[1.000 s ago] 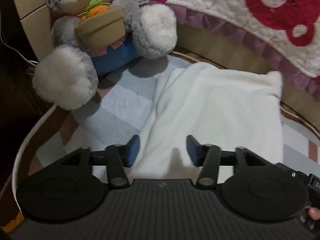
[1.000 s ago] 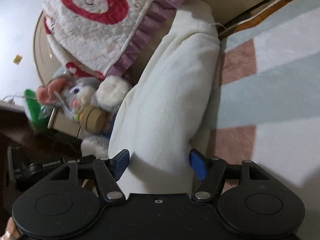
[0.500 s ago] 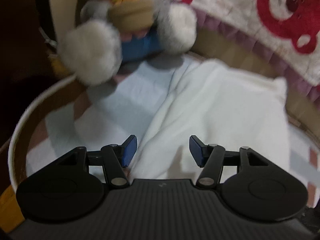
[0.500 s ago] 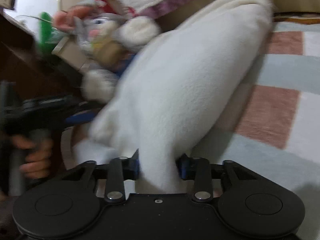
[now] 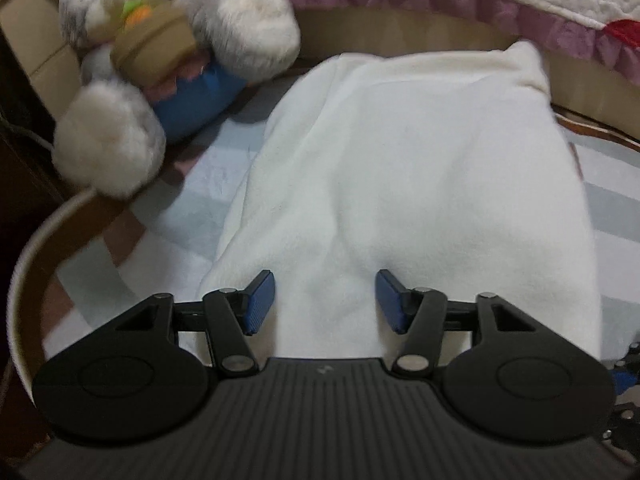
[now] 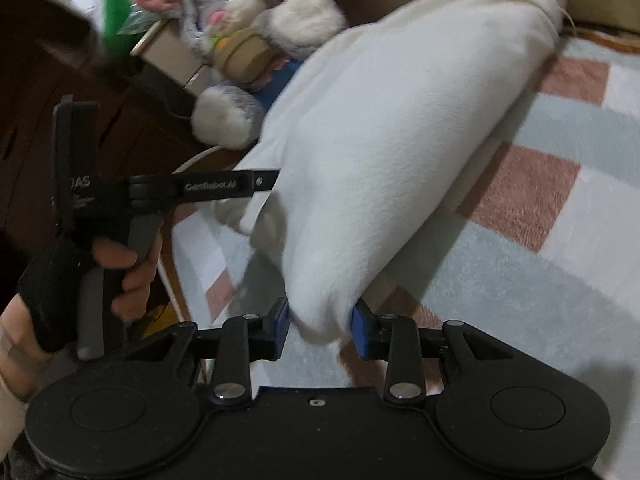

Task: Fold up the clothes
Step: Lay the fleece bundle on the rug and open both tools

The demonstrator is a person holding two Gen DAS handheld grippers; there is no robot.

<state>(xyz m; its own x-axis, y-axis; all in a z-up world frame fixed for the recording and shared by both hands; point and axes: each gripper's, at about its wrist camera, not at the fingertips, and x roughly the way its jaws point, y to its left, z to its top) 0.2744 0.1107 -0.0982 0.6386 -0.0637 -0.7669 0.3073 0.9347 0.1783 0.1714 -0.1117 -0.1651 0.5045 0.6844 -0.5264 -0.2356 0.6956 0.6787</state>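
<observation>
A white fleece garment [image 5: 420,168] lies folded on the checked bed cover [image 5: 180,200]. My left gripper [image 5: 325,302] has the garment's near edge filling the gap between its blue pads; its jaws are closing, and the pads press the thick fold. In the right wrist view the garment [image 6: 400,120] is raised at its near corner. My right gripper [image 6: 320,322] pinches that bunched corner between both pads, its jaws easing open slightly. The left gripper's finger [image 6: 224,186] reaches into the garment's far edge, held by a gloved hand [image 6: 124,272].
A grey plush rabbit [image 5: 160,60] holding a toy pot sits just left of the garment, in front of a cardboard box [image 6: 172,52]. A red-and-white quilt [image 5: 520,0] hangs over the headboard behind. Dark wooden furniture [image 6: 40,60] borders the bed's left side.
My right gripper's jaws went from wide apart to pinched on the garment's corner, and lifted it. My left gripper rolled and moved in over the garment, so the rabbit looks nearer.
</observation>
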